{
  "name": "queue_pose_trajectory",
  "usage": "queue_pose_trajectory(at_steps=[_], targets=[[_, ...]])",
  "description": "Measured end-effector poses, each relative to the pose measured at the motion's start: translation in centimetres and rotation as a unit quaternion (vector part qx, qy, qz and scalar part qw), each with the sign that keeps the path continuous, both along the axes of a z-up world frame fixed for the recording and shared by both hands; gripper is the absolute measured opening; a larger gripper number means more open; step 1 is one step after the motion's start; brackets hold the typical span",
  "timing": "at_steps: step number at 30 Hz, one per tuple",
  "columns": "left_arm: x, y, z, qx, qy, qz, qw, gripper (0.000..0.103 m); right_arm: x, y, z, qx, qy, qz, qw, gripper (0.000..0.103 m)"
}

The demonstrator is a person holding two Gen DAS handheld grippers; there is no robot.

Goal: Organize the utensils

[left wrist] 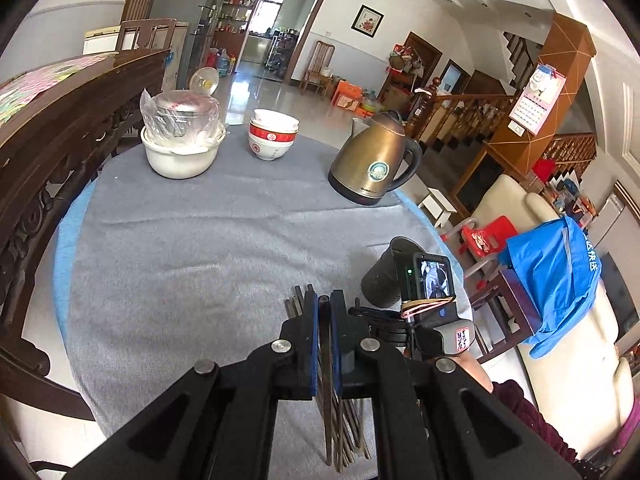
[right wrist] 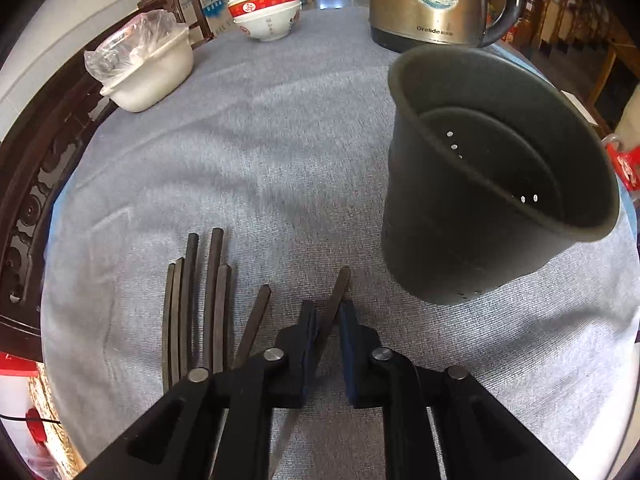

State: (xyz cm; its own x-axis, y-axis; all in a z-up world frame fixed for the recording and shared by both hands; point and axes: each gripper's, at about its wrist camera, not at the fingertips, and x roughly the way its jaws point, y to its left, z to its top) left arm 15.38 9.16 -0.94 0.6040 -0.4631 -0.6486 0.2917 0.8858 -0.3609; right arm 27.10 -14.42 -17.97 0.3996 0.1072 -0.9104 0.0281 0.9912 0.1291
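Daylight's pouring in from the doorway (left wrist: 276, 20) at twelve o'clock, glaring white off the floor (left wrist: 256, 92). My cloth (left wrist: 200, 240) is evenly lit with soft shadows. Fisheye bends everything at the rims, corners black. My kettle (right wrist: 432, 0) gleams; my cup's (right wrist: 500, 168) inside stays dark.

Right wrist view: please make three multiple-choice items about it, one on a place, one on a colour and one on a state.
1. Where does the black holder stand?
A. Inside the white basin
B. In front of the kettle, nearer the camera
C. On the floor

2. What colour is the band on the stacked bowls?
A. Green
B. Blue
C. Red

3. In what state is the black holder?
A. Empty
B. Full of spoons
C. Covered with a lid

Answers: 1 B, the kettle rises behind its rim; 2 C, a red band runs round the bowls; 3 A, its inside shows only the bare bottom with small holes.
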Motion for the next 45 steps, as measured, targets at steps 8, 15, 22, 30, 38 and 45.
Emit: queue_pose_trajectory(at_steps=[8, 15, 22, 30, 38, 45], targets=[[-1.2, -0.6, 1.7, -0.001, -0.02, 0.001, 0.9998, 0.005, -3.9, -1.6, 4.6, 0.049, -0.082, 0.01, 0.995, 0.006], [-2.3, -1.3, 5.6, -0.006, -0.069, 0.006, 0.9975, 0.005, -8.9, -4.0, 13.0, 0.081, -0.226, 0.008, 0.971, 0.006], [-2.0, -3.6, 9.7, -0.029, -0.142, 0.014, 0.9894, 0.005, -12.2, -6.7, 20.5, 0.103, -0.4, -0.048, 0.909, 0.006], [1.1, -8.1, 12.0, -0.054, -0.209, 0.025, 0.976, 0.005, -12.7, -8.8, 23.7, 0.083, -0.493, -0.101, 0.86, 0.006], [5.3, -12.8, 10.3, -0.065, -0.22, 0.044, 0.9723, 0.005, -11.7, -10.7, 22.6, 0.067, -0.474, -0.112, 0.871, 0.006], [8.4, -16.2, 4.4, -0.009, -0.16, 0.045, 0.986, 0.006, -10.8, -11.6, 19.4, 0.07, -0.42, -0.108, 0.898, 0.006]])
